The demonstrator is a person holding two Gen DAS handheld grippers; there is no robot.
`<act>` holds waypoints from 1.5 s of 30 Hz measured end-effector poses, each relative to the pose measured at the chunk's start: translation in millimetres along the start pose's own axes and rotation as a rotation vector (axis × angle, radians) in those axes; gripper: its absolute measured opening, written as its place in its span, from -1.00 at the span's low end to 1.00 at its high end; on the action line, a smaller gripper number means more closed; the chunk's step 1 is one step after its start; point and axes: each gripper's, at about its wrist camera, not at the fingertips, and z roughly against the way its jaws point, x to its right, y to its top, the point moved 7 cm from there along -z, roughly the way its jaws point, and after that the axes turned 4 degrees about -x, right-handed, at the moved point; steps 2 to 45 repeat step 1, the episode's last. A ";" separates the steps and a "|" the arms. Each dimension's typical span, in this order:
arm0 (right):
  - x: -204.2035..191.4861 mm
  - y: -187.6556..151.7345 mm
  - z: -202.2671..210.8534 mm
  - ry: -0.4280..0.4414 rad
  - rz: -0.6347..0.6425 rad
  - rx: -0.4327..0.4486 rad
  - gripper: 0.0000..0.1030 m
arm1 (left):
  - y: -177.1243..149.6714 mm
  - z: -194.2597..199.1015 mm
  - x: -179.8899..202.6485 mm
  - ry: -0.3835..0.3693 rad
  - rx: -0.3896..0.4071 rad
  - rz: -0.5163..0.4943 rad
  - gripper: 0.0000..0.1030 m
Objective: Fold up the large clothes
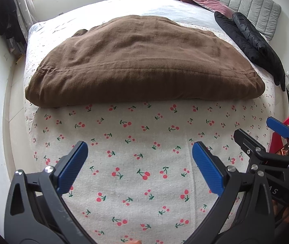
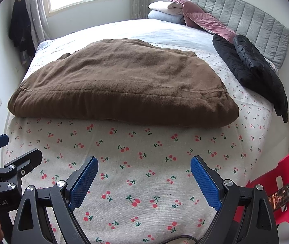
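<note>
A folded brown garment [image 1: 142, 61] is seen lying across the cherry-print sheet [image 1: 144, 162], while the left gripper [image 1: 140, 162] and right gripper [image 2: 144, 177] are held wide open, empty, short of it.

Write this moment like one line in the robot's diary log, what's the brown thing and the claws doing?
brown garment: folded, flat on cherry-print sheet | left gripper: open, empty | right gripper: open, empty | both short of garment, not touching
</note>
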 end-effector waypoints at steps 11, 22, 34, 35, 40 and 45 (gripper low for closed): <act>0.4 0.0 -0.5 0.001 0.000 -0.001 0.82 | 0.2 -0.6 -0.1 -0.003 -0.001 0.000 0.99; 0.4 0.0 -0.5 0.001 0.000 -0.001 0.82 | 0.2 -0.6 -0.1 -0.003 -0.001 0.000 0.99; 0.4 0.0 -0.5 0.001 0.000 -0.001 0.82 | 0.2 -0.6 -0.1 -0.003 -0.001 0.000 0.99; 0.4 0.0 -0.5 0.001 0.000 -0.001 0.82 | 0.2 -0.6 -0.1 -0.003 -0.001 0.000 0.99; 0.4 0.0 -0.5 0.001 0.000 -0.001 0.82 | 0.2 -0.6 -0.1 -0.003 -0.001 0.000 0.99; 0.4 0.0 -0.5 0.001 0.000 -0.001 0.82 | 0.2 -0.6 -0.1 -0.003 -0.001 0.000 0.99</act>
